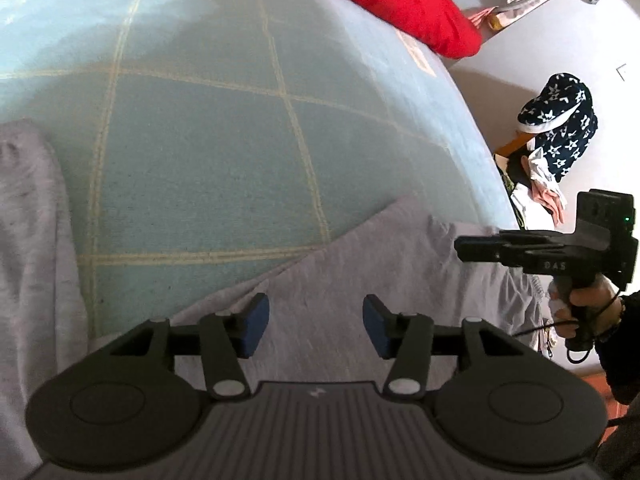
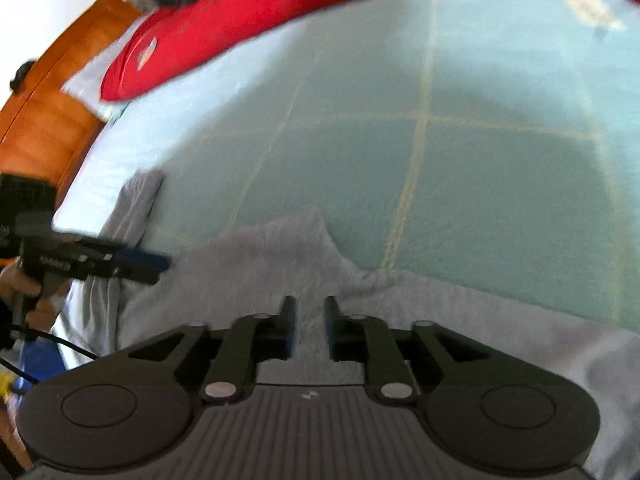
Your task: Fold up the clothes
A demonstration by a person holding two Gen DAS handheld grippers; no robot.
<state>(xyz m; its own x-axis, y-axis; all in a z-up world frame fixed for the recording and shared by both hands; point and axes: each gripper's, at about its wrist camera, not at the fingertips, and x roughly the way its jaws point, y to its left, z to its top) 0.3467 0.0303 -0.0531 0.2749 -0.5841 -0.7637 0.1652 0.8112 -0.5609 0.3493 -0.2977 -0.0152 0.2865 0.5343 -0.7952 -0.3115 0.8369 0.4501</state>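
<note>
While the grey garment (image 1: 360, 280) lies spread on the bed (image 1: 192, 152) just beneath both tools, the fold looks barely begun: one flap reaches up the sheet and another grey part (image 1: 28, 208) lies off to the left, so most of the creasing seems left to do. Nearest the lens, the left gripper (image 1: 316, 326) has its fingers released, blue pads apart with only cloth underneath and nothing pinched. In its own view the right gripper (image 2: 310, 328) holds its fingers a narrow gap apart over the fabric, gripping nothing that I can make out. Beyond the garment the blue checked sheet gives wide open room. On the right the mattress edge drops toward a heap of clothes (image 1: 556, 136) on the floor. Farthest off, a red pillow (image 1: 400, 4) bounds the head of the bed.
</note>
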